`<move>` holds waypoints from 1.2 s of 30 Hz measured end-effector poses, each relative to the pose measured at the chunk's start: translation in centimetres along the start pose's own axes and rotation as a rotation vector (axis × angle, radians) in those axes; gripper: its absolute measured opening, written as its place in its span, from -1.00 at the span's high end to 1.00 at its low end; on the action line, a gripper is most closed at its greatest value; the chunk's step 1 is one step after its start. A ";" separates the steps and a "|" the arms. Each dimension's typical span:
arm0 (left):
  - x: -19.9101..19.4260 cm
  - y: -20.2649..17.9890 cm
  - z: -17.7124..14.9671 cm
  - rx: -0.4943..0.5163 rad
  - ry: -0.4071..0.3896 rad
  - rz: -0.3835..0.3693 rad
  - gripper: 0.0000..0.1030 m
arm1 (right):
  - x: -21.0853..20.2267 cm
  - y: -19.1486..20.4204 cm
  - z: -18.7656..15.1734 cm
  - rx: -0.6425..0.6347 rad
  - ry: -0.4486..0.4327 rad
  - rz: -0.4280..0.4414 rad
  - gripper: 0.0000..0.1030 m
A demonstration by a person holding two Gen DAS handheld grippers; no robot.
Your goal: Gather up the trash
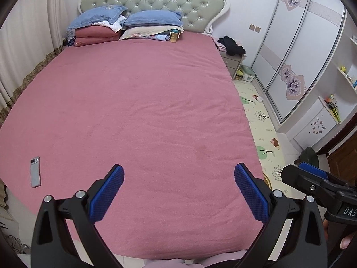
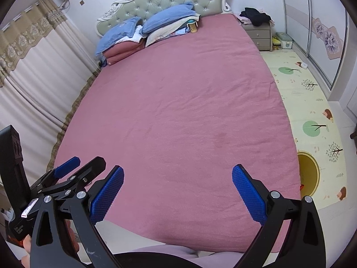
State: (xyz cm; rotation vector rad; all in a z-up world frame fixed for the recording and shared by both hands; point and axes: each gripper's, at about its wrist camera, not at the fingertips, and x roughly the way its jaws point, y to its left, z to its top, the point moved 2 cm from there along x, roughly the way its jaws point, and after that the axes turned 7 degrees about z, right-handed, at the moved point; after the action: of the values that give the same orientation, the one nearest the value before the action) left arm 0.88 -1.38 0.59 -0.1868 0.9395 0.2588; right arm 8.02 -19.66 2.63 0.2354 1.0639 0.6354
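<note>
Both grippers hover over the foot of a bed with a pink cover (image 1: 138,102). My left gripper (image 1: 178,174) is open and empty; it also shows in the right wrist view (image 2: 80,163) at the lower left. My right gripper (image 2: 177,175) is open and empty; it shows in the left wrist view (image 1: 296,169) at the right edge. A small white and red scrap (image 1: 257,97) lies on the play mat beside the wardrobe, also in the right wrist view (image 2: 302,65). A yellow round bin (image 2: 309,174) stands on the floor by the bed's right side.
A phone (image 1: 35,171) lies on the bed at the near left. Blue pillows (image 1: 154,19), folded bedding and a bottle (image 1: 174,36) sit by the headboard. A nightstand (image 2: 258,33) with dark clothes, a sliding wardrobe (image 1: 296,44) and curtains (image 2: 33,84) flank the bed.
</note>
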 end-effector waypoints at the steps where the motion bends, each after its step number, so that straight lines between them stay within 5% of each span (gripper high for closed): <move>1: 0.0 0.0 0.0 0.002 -0.002 0.002 -0.92 | -0.1 0.0 0.0 -0.001 -0.004 0.004 -0.82; 36: 1.4 0.1 0.3 -0.022 0.040 0.016 -0.92 | 0.8 -0.8 1.1 0.011 0.022 -0.002 -0.82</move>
State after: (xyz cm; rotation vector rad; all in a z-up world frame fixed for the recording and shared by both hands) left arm 1.86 -1.04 -0.36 -0.2053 0.9785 0.2807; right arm 9.49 -19.68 2.19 0.2375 1.0887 0.6321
